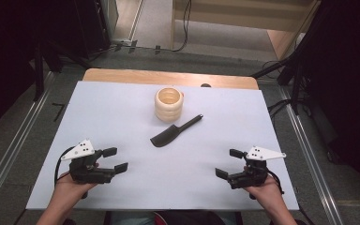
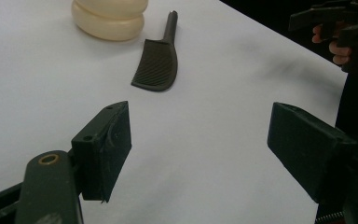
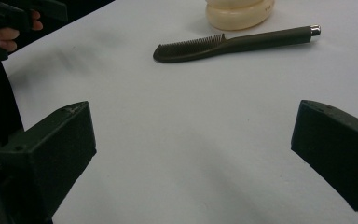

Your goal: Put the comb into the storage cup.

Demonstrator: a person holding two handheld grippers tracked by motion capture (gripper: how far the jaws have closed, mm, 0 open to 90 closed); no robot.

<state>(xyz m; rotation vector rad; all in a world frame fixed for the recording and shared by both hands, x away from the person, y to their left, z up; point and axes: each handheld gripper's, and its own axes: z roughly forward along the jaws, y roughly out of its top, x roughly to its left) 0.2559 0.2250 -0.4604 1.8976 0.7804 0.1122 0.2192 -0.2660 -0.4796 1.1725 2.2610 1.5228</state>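
A black comb (image 1: 173,131) with a long handle lies flat on the white table top (image 1: 122,108), just in front of a cream ribbed cup (image 1: 168,104) that stands upright. The comb (image 2: 157,60) and the cup (image 2: 109,17) appear far ahead in the left gripper view, and the comb (image 3: 228,43) and cup (image 3: 238,11) likewise in the right gripper view. My left gripper (image 1: 114,159) rests open at the near left, nothing between its jaws. My right gripper (image 1: 228,163) is open at the near right, also holding nothing.
A wooden board edge (image 1: 168,77) shows behind the white top. Metal floor rails (image 1: 9,145) run along both sides, and cables (image 1: 281,105) trail on the floor at the right. Broad bare table surface lies between the grippers and the comb.
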